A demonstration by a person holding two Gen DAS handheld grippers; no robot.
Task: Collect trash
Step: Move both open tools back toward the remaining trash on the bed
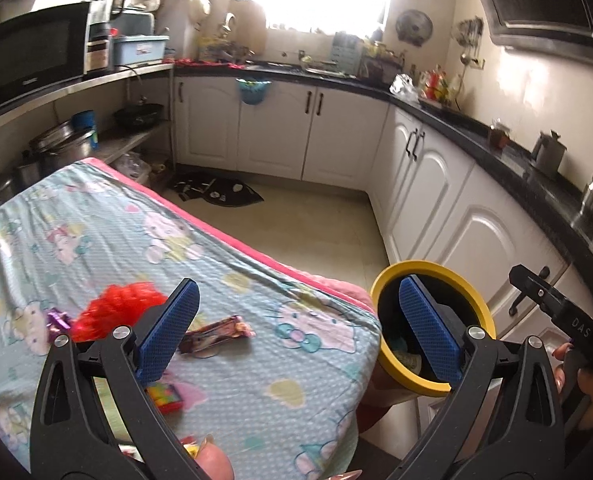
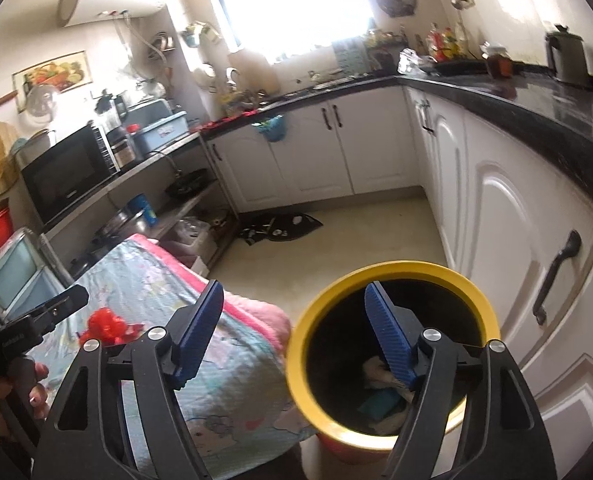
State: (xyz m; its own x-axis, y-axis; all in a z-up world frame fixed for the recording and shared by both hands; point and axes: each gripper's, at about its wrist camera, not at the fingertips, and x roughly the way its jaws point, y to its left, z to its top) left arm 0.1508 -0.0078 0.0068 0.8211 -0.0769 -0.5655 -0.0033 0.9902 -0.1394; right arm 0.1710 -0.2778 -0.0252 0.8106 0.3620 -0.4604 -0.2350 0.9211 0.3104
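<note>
Left view, gripper: the left gripper point(image 1: 298, 330) is standing wide open over the near corner of the table point(image 1: 256, 400), gripping nothing.
Left view, trash: a wrapper point(image 1: 216, 334) is lying just beyond the left finger; red mesh point(image 1: 116, 310) and a purple scrap point(image 1: 57, 319) are lying further left; a bright packet point(image 1: 164, 396) is showing nearer, under that finger.
Left view, bin: the yellow-rimmed bin point(image 1: 432, 270) is standing just right of the table, behind the right finger.
Right view, gripper: the right gripper point(image 2: 294, 334) is gaping, empty, between table edge and bin.
Right view, bin: the bin point(image 2: 392, 274) is holding crumpled trash point(image 2: 380, 400) at its bottom.
Right view, table: red mesh point(image 2: 106, 324) is sitting at far left.
</note>
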